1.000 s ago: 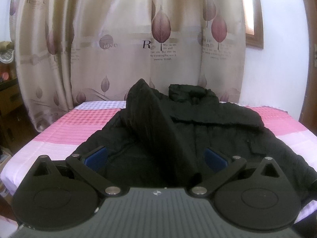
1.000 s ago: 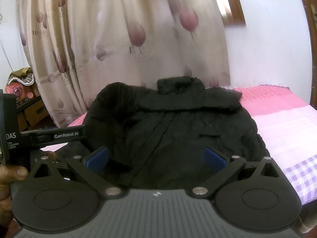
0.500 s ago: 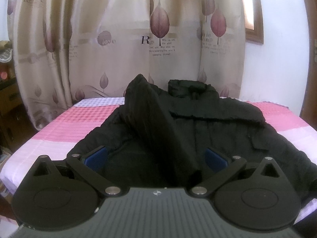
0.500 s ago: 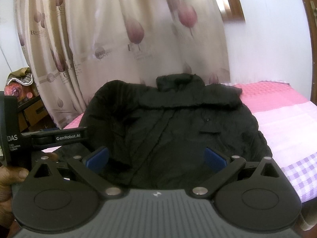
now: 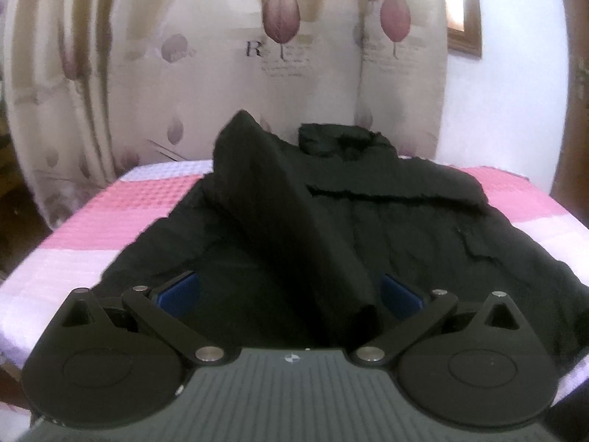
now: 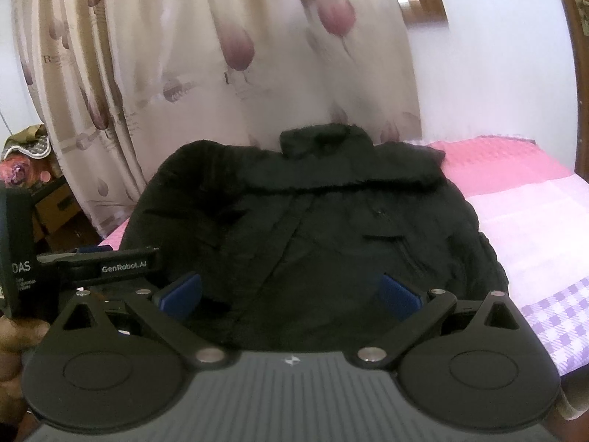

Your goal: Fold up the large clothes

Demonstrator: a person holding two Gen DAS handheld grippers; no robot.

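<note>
A large black jacket point(image 5: 423, 228) lies spread on the bed, collar at the far end; it also shows in the right wrist view point(image 6: 331, 228). Its left sleeve point(image 5: 287, 228) is folded over the body and runs down between my left gripper's pads. My left gripper point(image 5: 289, 293) is open above the near hem, with the sleeve end lying against the right pad point(image 5: 399, 294). My right gripper point(image 6: 289, 293) is open and empty above the near hem. The left gripper's body point(image 6: 110, 265) shows at the left of the right wrist view.
The bed has a pink, white and lilac checked cover point(image 5: 121, 213), also seen in the right wrist view point(image 6: 533, 199). A beige leaf-print curtain point(image 5: 221, 55) hangs behind the bed. Boxes and clutter point(image 6: 48, 199) stand at the far left. A white wall is at the right.
Both grippers have lowered and moved a little closer to the jacket. The sleeve still lies folded over the body. Both sets of jaws stay open.
</note>
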